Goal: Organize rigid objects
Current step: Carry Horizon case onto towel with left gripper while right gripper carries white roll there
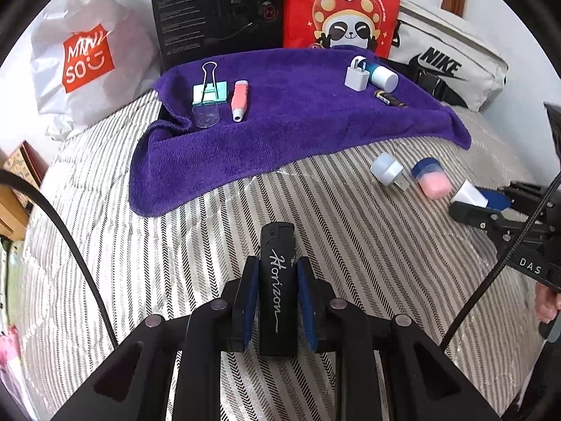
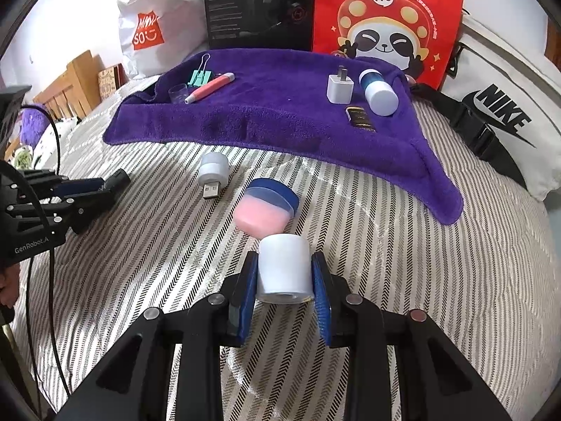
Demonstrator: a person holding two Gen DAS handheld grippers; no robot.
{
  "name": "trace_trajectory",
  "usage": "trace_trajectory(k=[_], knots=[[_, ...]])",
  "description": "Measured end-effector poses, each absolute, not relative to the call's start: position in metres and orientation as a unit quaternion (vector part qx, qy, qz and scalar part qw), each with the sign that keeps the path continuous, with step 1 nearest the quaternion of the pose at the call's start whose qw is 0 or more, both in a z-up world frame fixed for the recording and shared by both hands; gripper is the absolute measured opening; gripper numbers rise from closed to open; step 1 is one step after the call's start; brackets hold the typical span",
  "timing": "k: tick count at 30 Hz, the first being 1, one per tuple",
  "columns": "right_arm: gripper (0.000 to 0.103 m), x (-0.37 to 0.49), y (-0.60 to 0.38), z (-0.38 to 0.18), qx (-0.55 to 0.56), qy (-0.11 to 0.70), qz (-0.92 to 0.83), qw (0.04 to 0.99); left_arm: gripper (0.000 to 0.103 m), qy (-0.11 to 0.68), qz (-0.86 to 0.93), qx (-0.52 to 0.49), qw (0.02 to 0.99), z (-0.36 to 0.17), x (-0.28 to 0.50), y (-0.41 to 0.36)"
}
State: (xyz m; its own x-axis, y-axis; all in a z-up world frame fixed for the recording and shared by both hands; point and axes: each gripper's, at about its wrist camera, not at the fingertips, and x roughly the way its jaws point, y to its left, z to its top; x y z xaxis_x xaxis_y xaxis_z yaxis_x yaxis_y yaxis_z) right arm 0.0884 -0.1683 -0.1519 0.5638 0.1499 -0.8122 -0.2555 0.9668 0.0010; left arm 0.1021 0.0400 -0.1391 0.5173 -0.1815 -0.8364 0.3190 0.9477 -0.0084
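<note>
Black lighter point(image 1: 277, 291) clamped, left hand-held gripper point(image 1: 275, 280) angled downward

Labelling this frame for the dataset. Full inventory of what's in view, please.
towel: 1, purple, spread on striped bedding
binder clip: 1, mint green, towel's left part
clear cap: 1, transparent, in front of the clip
pink tube: 1, pink, right of the clip
charger plug: 1, white, towel's right part
bottle: 1, blue with white cap, beside the plug
battery: 1, dark, in front of the plug
USB light: 1, white, on the bedding
jar: 1, pink with blue lid, on the bedding
lighter: 1, black, in left tool
white cylinder: 1, in right tool
backdrop: white bag, black box, red bag, Nike bag
</note>
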Motion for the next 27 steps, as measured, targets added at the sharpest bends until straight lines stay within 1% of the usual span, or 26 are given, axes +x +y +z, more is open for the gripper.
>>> trace_trajectory(k=[6,18,21,27], knots=[[0.03,0.09,-0.176,-0.146,-0.033,0.464,0.13,0.876,0.021,0.473,-0.151,0.069,0.865,-0.137,0.105,0.042],[0.03,0.097,-0.191,-0.095,-0.02,0.434,0.152,0.888,0.021,0.456,-0.165,0.029,0.874,-0.102,0.133,0.049],[0.03,0.106,-0.195,-0.085,-0.02,0.431,0.154,0.889,0.021,0.45,-0.175,0.022,0.875,-0.09,0.144,0.049],[0.03,0.142,-0.201,-0.06,-0.025,0.421,0.154,0.894,0.021,0.436,-0.179,0.038,0.881,-0.063,0.175,0.043]])
